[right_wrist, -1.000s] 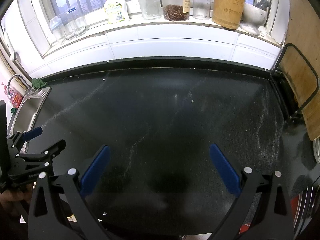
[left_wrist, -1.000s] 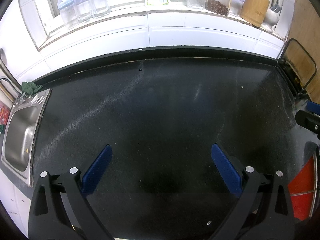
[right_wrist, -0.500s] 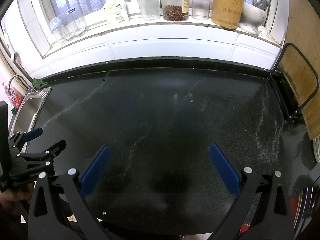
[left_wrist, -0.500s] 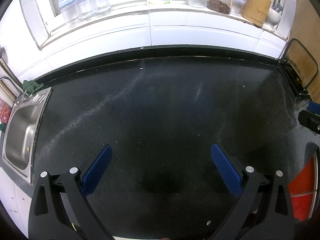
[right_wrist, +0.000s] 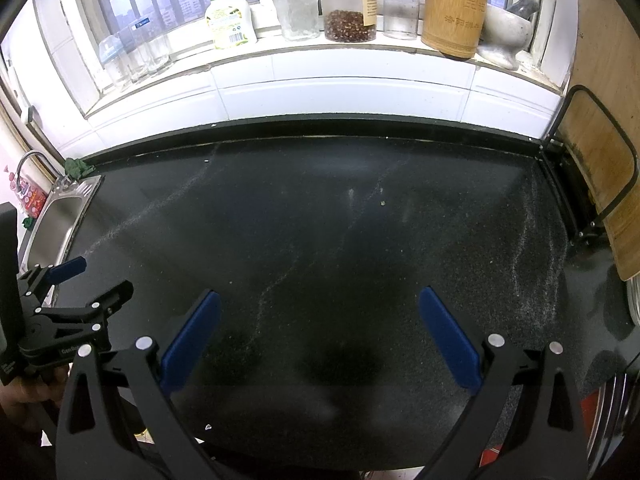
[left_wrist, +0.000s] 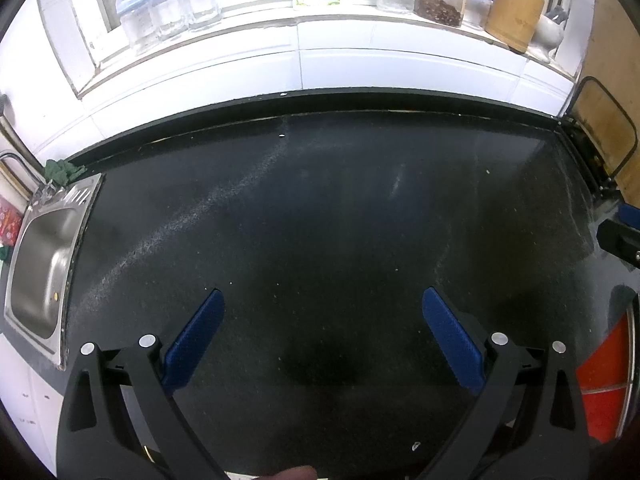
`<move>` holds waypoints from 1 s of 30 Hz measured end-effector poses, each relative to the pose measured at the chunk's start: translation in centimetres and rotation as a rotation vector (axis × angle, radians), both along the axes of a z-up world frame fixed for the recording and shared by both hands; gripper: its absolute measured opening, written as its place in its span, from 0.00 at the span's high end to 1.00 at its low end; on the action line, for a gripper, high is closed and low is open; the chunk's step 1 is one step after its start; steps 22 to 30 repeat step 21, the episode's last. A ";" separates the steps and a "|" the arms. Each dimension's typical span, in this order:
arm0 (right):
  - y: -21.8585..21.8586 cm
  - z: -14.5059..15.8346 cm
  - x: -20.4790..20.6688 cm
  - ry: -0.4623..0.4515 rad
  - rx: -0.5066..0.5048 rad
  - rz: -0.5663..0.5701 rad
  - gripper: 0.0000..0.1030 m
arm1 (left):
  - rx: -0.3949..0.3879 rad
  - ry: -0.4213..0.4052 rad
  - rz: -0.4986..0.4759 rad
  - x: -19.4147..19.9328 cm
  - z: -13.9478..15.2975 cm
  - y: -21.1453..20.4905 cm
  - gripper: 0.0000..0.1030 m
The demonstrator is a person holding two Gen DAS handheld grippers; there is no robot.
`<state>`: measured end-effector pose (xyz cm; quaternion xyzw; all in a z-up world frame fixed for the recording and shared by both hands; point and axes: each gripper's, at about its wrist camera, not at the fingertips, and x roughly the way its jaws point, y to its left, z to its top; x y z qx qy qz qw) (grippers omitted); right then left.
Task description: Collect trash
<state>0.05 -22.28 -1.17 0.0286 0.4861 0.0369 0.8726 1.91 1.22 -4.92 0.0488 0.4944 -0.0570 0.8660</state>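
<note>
Both grippers hover over a black speckled countertop (left_wrist: 320, 208) with nothing between their blue pads. My left gripper (left_wrist: 320, 308) stands wide open, and my right gripper (right_wrist: 318, 308) is open just as wide. In the right wrist view the left gripper (right_wrist: 80, 284) shows at the lower left, held by a hand. Only tiny specks lie on the counter: a white crumb (left_wrist: 282, 135) near the back edge, a pale bit (right_wrist: 383, 203) at mid counter, and a small white scrap (left_wrist: 416, 446) near the front edge. No larger trash item is in sight.
A steel sink (left_wrist: 36, 276) sits at the left with a green rag (left_wrist: 60, 170) by its corner. The windowsill holds a soap bottle (right_wrist: 228, 20), jars, a bamboo utensil holder (right_wrist: 454, 16) and a mortar. A cutting board in a wire rack (right_wrist: 600, 160) stands right. A red object (left_wrist: 604, 384) lies lower right.
The left wrist view has tilted down slightly, so the windowsill sits a little lower in frame. Both grippers stay open; the right one has hardly moved.
</note>
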 end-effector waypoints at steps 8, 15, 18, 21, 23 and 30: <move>-0.3 -0.1 0.2 0.003 0.002 -0.003 0.07 | -0.015 -0.006 -0.007 0.1 0.1 0.2 0.07; -0.7 -0.5 0.8 0.016 0.006 -0.001 0.07 | -0.009 0.001 -0.019 0.7 -0.2 -0.2 0.07; -1.0 -1.2 1.2 0.028 0.013 0.002 0.07 | -0.018 0.029 -0.017 1.4 -1.0 -0.3 0.07; -1.5 -1.9 1.5 0.027 0.016 -0.002 0.07 | -0.032 0.029 -0.014 2.2 -2.3 -0.2 0.07; -1.5 -1.9 1.5 0.027 0.016 -0.002 0.07 | -0.032 0.029 -0.014 2.2 -2.3 -0.2 0.07; -1.5 -1.9 1.5 0.027 0.016 -0.002 0.07 | -0.032 0.029 -0.014 2.2 -2.3 -0.2 0.07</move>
